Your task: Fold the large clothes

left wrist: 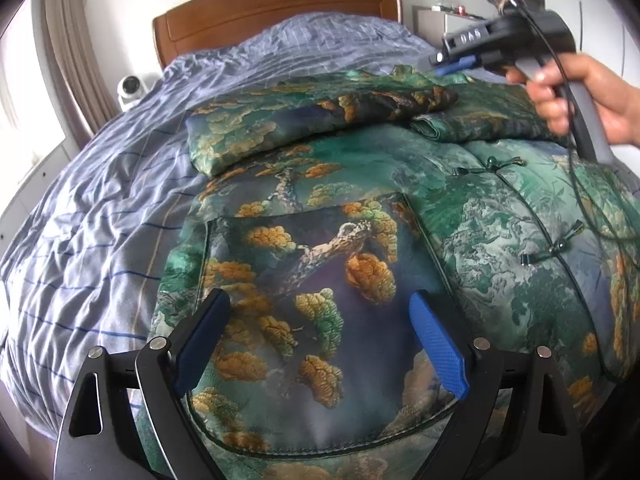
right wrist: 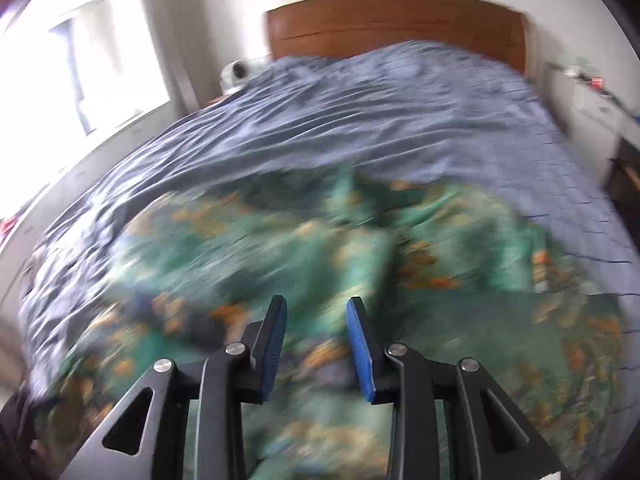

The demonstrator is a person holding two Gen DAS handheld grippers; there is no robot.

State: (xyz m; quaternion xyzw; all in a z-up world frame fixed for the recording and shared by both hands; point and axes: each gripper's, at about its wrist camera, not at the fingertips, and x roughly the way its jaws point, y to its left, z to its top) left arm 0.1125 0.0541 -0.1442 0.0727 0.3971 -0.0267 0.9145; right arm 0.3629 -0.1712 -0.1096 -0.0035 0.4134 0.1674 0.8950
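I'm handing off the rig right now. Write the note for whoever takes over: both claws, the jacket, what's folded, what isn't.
Left claw: open, empty, over the patch pocket at the near part of the jacket.
Right claw: open, empty; its view is blurred. In the left view it is held above the jacket's far edge.
Jacket: green and gold print, front up on the striped bedsheet, knot buttons showing.
Done: both sleeves look folded across the upper body, the left sleeve clearly.
Left: fold the body, probably hem toward collar, then smooth it.

left gripper spread wide, right gripper parted, empty
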